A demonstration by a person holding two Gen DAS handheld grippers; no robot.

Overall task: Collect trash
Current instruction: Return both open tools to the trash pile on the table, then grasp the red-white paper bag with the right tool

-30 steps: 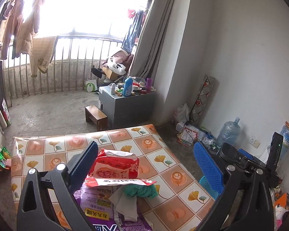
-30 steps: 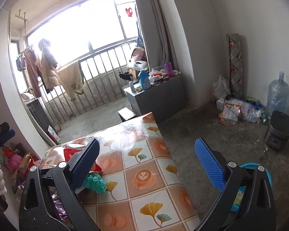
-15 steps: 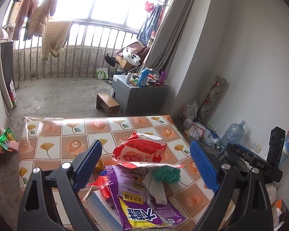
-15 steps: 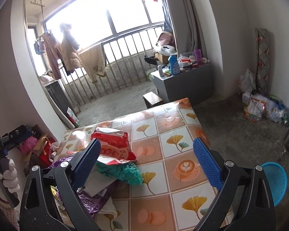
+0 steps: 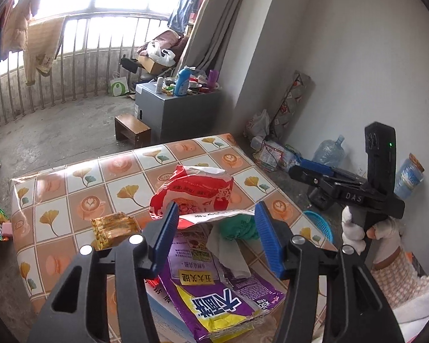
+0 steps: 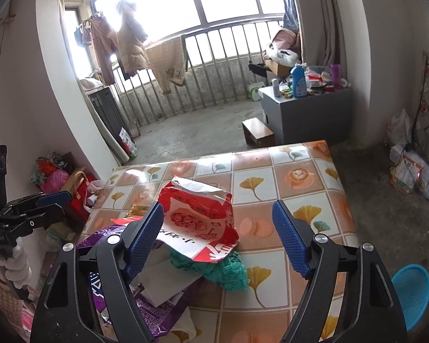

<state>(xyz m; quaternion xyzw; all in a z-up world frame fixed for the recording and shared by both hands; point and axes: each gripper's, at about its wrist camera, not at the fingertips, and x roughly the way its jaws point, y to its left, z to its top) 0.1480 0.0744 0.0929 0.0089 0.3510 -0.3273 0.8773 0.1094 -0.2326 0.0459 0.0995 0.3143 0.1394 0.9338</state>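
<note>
On the tiled tabletop (image 5: 123, 177) in front of you lies a heap of wrappers. Your left tongs (image 5: 216, 235) hang over it with the blue pads spread wide and nothing between them. The red snack bag (image 5: 194, 191) sits just past their tips, puffed up with its torn white top open. Under its near edge you can see a crumpled green bag (image 5: 237, 227) and a grey-white paper scrap (image 5: 228, 253), both resting on the big purple packet (image 5: 211, 294) that lies flat closest to you. A small gold wrapper (image 5: 114, 228) lies by itself just left of the heap, touching the tabletop only.

Your right tongs (image 6: 217, 238) are also spread apart and empty. Through their camera the red snack bag (image 6: 200, 220) fills the gap behind the pads, nearer the left pad (image 6: 143, 237), while the right one stands over bare tiles. The green bag (image 6: 226, 268) pokes out below the red one, and the purple packet (image 6: 151, 314) runs toward the lower left corner.

A blue basket (image 6: 411, 294) stands on the floor off the tabletop's right side, well apart from the heap. From the left camera you see the right tool gripped in your gloved hand (image 5: 369, 225) above that basket (image 5: 319, 224).
</note>
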